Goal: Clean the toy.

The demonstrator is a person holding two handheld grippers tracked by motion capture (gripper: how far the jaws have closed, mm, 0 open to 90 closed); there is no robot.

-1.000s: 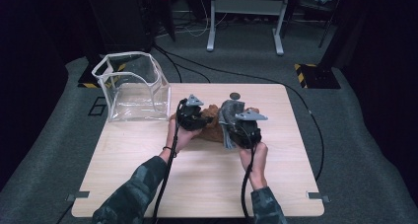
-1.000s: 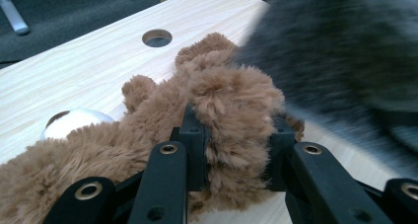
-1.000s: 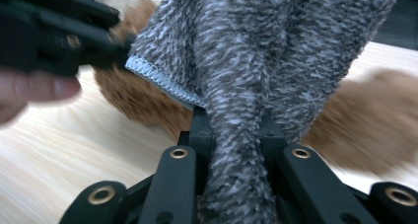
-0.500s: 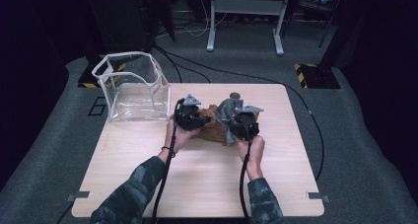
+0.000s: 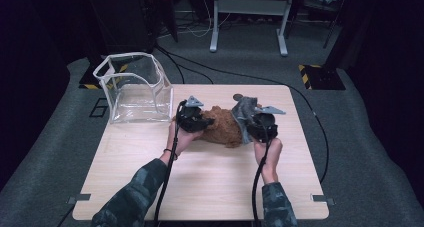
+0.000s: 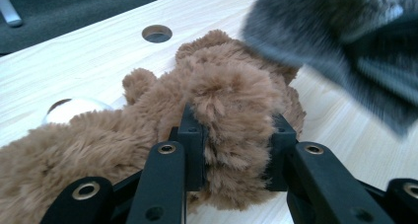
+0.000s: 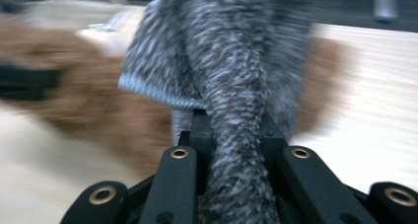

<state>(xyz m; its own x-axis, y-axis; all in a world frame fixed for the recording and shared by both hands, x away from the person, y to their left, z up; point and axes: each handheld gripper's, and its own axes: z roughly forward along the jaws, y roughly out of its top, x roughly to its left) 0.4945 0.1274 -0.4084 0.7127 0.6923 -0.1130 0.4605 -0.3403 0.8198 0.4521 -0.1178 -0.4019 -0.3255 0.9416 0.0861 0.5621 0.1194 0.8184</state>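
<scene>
— Left claw (image 6: 231,157): status?
— Clamped on a limb of the brown plush bear (image 6: 197,115); the fur bulges between the two black jaws. In the high view, left claw (image 5: 204,121) sits at the bear's (image 5: 222,127) left end.

— Right claw (image 7: 231,135)?
— Closed tight on a fold of grey knitted cloth (image 7: 231,61), which rises from the jaws and drapes against the bear (image 7: 98,110). High view: right claw (image 5: 250,127) at the bear's right end, cloth (image 5: 243,112) bunched beside it.

— Bear, location?
— Lying on the pale wooden surface (image 5: 200,187), toward its far half, between the two claws.

— Other items?
— One clear plastic box (image 5: 132,89), open-topped, on the surface's far left corner, near the left claw but apart from it. One round hole (image 6: 156,33) in the surface beyond the bear. Cables (image 5: 260,172) trail back along both forearms.
</scene>
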